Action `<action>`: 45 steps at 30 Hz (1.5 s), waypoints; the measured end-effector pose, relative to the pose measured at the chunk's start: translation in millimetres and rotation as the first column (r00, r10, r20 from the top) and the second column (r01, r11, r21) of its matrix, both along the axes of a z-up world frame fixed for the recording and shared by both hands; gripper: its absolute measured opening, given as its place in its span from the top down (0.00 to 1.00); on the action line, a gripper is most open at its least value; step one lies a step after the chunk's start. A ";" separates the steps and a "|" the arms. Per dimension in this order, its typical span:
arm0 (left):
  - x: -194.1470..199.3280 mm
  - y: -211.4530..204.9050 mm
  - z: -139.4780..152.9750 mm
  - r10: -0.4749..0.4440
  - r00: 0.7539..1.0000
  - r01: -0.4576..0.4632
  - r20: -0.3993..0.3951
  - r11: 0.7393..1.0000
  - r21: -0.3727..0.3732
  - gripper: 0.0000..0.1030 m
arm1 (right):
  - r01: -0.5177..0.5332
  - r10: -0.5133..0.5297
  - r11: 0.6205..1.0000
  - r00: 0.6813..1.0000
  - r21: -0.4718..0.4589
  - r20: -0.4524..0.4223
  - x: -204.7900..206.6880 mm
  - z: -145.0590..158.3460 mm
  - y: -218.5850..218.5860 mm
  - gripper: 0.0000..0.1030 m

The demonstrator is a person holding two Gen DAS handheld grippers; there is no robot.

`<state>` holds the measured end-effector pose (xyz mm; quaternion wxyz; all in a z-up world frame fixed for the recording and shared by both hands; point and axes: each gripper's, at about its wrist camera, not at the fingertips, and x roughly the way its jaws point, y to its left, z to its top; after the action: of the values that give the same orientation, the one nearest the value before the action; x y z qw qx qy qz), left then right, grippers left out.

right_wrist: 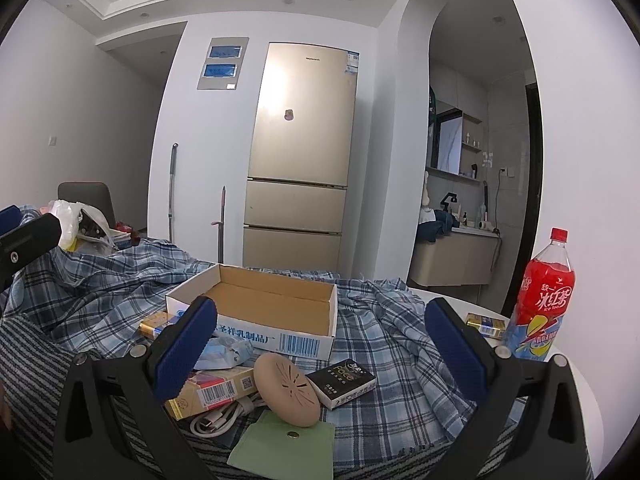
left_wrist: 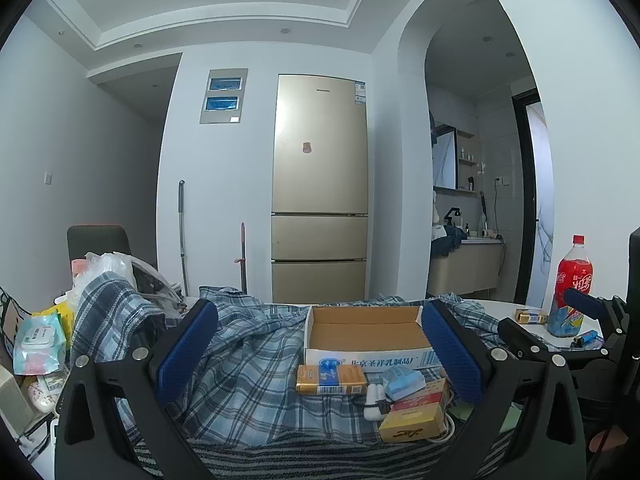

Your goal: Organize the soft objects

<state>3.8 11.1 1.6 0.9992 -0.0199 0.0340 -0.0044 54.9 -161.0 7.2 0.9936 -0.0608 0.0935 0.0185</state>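
A blue plaid shirt lies spread over the table, on top of a grey striped cloth. An empty cardboard box rests on the shirt. In front of it are small cartons, a blue tissue pack, a tan round disc, a green pouch and a white cable. My left gripper hovers open above the shirt and box. My right gripper is open over the small items; it also appears in the left wrist view.
A red iced-tea bottle stands at the right on the white table, by a gold carton and a blue lighter. Wipes, bags and clutter pile at the left. A fridge stands behind.
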 end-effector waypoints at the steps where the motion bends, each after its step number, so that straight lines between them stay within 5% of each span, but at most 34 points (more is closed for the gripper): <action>1: -0.2 0.1 -0.4 0.000 1.000 0.000 -0.001 1.000 -0.001 0.00 | 0.000 0.000 1.000 1.000 -0.001 0.000 0.0 -0.1 0.2 0.00; 29: -8.6 3.1 6.6 0.019 0.999 -0.018 0.031 0.999 -0.032 0.00 | -0.051 0.051 0.999 0.999 -0.015 -0.004 -2.5 -0.8 5.3 0.00; 36: -3.7 24.8 31.4 -0.049 0.993 0.034 -0.104 0.989 -0.144 0.00 | -0.067 0.073 0.992 0.996 0.109 -0.054 0.3 20.5 -16.4 0.00; 45: 4.6 7.8 43.9 -0.035 0.964 0.006 -0.265 0.994 -0.109 0.00 | -0.085 0.121 0.979 0.975 0.186 -0.188 3.8 43.1 -40.8 0.00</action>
<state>8.4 18.9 45.5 0.9830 -0.0735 0.1679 -0.0139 58.7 -201.7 50.2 0.9785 0.0250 0.1867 0.0843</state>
